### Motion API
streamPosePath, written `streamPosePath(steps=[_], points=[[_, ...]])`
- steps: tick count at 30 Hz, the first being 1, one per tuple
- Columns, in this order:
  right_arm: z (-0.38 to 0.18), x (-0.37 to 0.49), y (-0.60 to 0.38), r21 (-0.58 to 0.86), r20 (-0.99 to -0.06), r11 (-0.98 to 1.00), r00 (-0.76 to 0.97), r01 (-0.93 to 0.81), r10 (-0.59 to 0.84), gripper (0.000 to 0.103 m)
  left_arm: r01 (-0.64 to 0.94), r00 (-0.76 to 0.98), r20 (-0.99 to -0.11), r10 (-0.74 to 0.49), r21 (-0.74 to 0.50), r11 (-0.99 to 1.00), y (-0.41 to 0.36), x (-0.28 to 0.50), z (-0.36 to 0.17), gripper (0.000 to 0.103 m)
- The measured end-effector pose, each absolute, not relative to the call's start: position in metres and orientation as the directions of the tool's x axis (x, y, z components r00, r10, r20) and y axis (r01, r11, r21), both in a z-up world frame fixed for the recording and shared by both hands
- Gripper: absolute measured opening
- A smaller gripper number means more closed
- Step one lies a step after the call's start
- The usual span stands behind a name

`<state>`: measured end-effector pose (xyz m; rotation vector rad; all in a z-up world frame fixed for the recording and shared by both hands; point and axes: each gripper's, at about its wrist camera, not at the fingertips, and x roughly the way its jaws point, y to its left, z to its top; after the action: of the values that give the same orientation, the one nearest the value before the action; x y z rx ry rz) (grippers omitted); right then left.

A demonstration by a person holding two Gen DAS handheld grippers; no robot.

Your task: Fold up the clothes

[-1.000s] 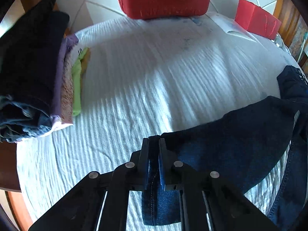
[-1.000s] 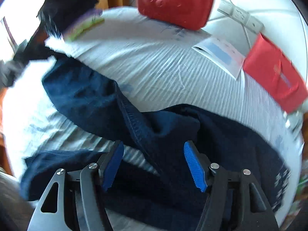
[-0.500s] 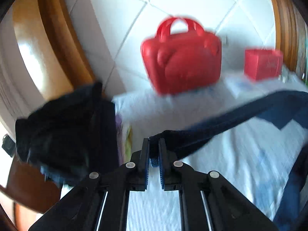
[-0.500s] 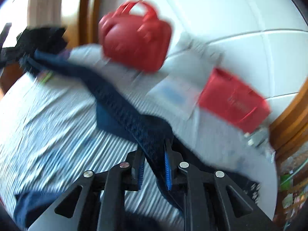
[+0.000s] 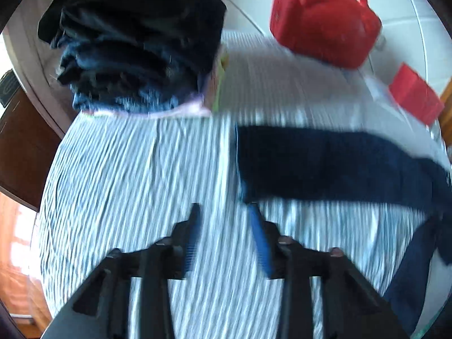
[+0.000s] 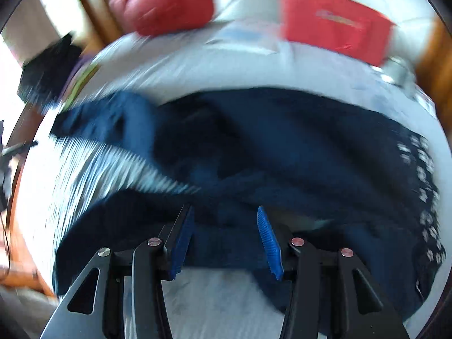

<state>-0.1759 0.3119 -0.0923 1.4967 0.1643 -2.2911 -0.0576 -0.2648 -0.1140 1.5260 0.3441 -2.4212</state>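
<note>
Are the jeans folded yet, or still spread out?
Still spread out: the jeans sprawl rumpled across the tablecloth, one leg stretched out; both grippers open.

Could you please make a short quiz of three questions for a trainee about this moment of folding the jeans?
1. True or false: the left gripper is shut on the dark blue jeans.
2. Which thing lies to the left of the jeans in the left wrist view? A) the stack of folded clothes B) the red bag C) the red box
3. Fill in: in the right wrist view, the fingers of the right gripper stand ____ above the jeans.

Key
1. False: its fingers are apart, over the striped cloth, and hold nothing.
2. A
3. open
</note>
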Motion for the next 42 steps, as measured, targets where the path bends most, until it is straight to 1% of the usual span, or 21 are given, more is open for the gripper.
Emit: streamPosePath(steps=[4, 5, 6, 7, 8, 10, 12, 13, 15, 19, 22, 25, 26, 27, 29, 30, 32, 33, 34, 37, 42], points=[[-0.081, -0.197, 0.336, 0.120, -0.892, -0.947, -0.387, 0.298, -0.235, 0.047, 0.395, -0.451, -0.890, -0.063, -0.136, -0.909, -0.275, -0.097, -0.111, 0.050], [-0.079, -0.201, 0.337, 0.119, -0.891, -0.947, -0.389, 0.298, -0.235, 0.048, 0.405, -0.451, -0.891, -0.055, -0.150, -0.902, -0.278, -0.106, -0.115, 0.050], [-0.080, -0.202, 0.336, 0.112, -0.892, -0.947, -0.390, 0.301, -0.229, 0.051, 0.410, -0.431, -0.901, -0.044, -0.152, -0.899, -0.279, -0.113, -0.131, 0.050], [-0.080, -0.204, 0.335, 0.105, -0.893, -0.947, -0.391, 0.303, -0.224, 0.056, 0.409, -0.415, -0.909, -0.035, -0.152, -0.900, -0.278, -0.119, -0.142, 0.050], [-0.081, -0.205, 0.335, 0.098, -0.893, -0.947, -0.393, 0.305, -0.219, 0.057, 0.395, -0.408, -0.912, -0.030, -0.146, -0.907, -0.272, -0.121, -0.146, 0.049], [-0.088, -0.207, 0.330, 0.072, -0.902, -0.943, -0.383, 0.324, -0.200, 0.058, 0.362, -0.395, -0.918, -0.024, -0.131, -0.923, -0.260, -0.125, -0.153, 0.012], [-0.098, -0.209, 0.325, 0.042, -0.913, -0.940, -0.369, 0.339, -0.173, 0.058, 0.327, -0.401, -0.915, -0.046, -0.096, -0.940, -0.247, -0.121, -0.148, 0.011], [-0.102, -0.212, 0.327, 0.017, -0.916, -0.944, -0.373, 0.330, -0.147, 0.058, 0.321, -0.407, -0.910, -0.078, -0.063, -0.945, -0.242, -0.117, -0.142, 0.011], [-0.106, -0.220, 0.339, 0.006, -0.916, -0.963, -0.384, 0.271, -0.114, 0.058, 0.314, -0.420, -0.898, -0.134, -0.005, -0.949, -0.234, -0.107, -0.131, 0.011], [-0.112, -0.234, 0.365, -0.025, -0.916, -0.988, -0.399, 0.150, -0.038, 0.058, 0.377, -0.406, -0.888, -0.214, 0.051, -0.925, -0.244, -0.073, -0.112, 0.011], [-0.130, -0.244, 0.373, -0.011, -0.937, -0.992, -0.348, 0.126, -0.034, 0.063, 0.389, -0.350, -0.908, -0.231, 0.083, -0.918, -0.243, -0.052, -0.124, 0.012], [-0.159, -0.242, 0.365, -0.042, -0.964, -0.985, -0.266, 0.165, -0.003, 0.063, 0.394, -0.290, -0.925, -0.246, 0.118, -0.911, -0.241, -0.034, -0.137, 0.012], [-0.161, -0.238, 0.362, -0.056, -0.962, -0.983, -0.273, 0.177, 0.006, 0.064, 0.383, -0.262, -0.933, -0.248, 0.135, -0.914, -0.238, -0.035, -0.147, 0.013], [-0.160, -0.237, 0.362, -0.054, -0.961, -0.982, -0.275, 0.183, 0.001, 0.064, 0.377, -0.248, -0.936, -0.248, 0.143, -0.915, -0.236, -0.036, -0.153, 0.016], [-0.149, -0.234, 0.367, -0.044, -0.953, -0.980, -0.301, 0.197, -0.018, 0.063, 0.390, -0.278, -0.930, -0.241, 0.120, -0.913, -0.236, -0.038, -0.146, 0.016], [-0.140, -0.233, 0.372, -0.050, -0.943, -0.979, -0.332, 0.196, -0.018, 0.063, 0.398, -0.301, -0.922, -0.242, 0.109, -0.911, -0.237, -0.038, -0.140, 0.018], [-0.115, -0.237, 0.401, -0.070, -0.917, -0.986, -0.400, 0.154, 0.003, 0.064, 0.424, -0.373, -0.890, -0.262, 0.088, -0.902, -0.242, -0.037, -0.116, 0.039], [-0.104, -0.241, 0.417, -0.072, -0.906, -0.989, -0.424, 0.126, 0.012, 0.065, 0.436, -0.402, -0.872, -0.277, 0.084, -0.896, -0.245, -0.037, -0.106, 0.059], [-0.094, -0.245, 0.434, -0.070, -0.897, -0.993, -0.442, 0.095, 0.021, 0.066, 0.447, -0.414, -0.861, -0.297, 0.093, -0.890, -0.248, -0.040, -0.103, 0.063], [-0.086, -0.268, 0.491, -0.022, -0.890, -1.000, -0.457, 0.007, 0.017, 0.066, 0.459, -0.412, -0.854, -0.319, 0.108, -0.882, -0.252, -0.052, -0.110, 0.063], [-0.099, -0.312, 0.545, -0.002, -0.901, -1.000, -0.435, -0.030, 0.015, 0.066, 0.514, -0.367, -0.891, -0.267, 0.045, -0.857, -0.254, -0.062, -0.159, 0.063]])
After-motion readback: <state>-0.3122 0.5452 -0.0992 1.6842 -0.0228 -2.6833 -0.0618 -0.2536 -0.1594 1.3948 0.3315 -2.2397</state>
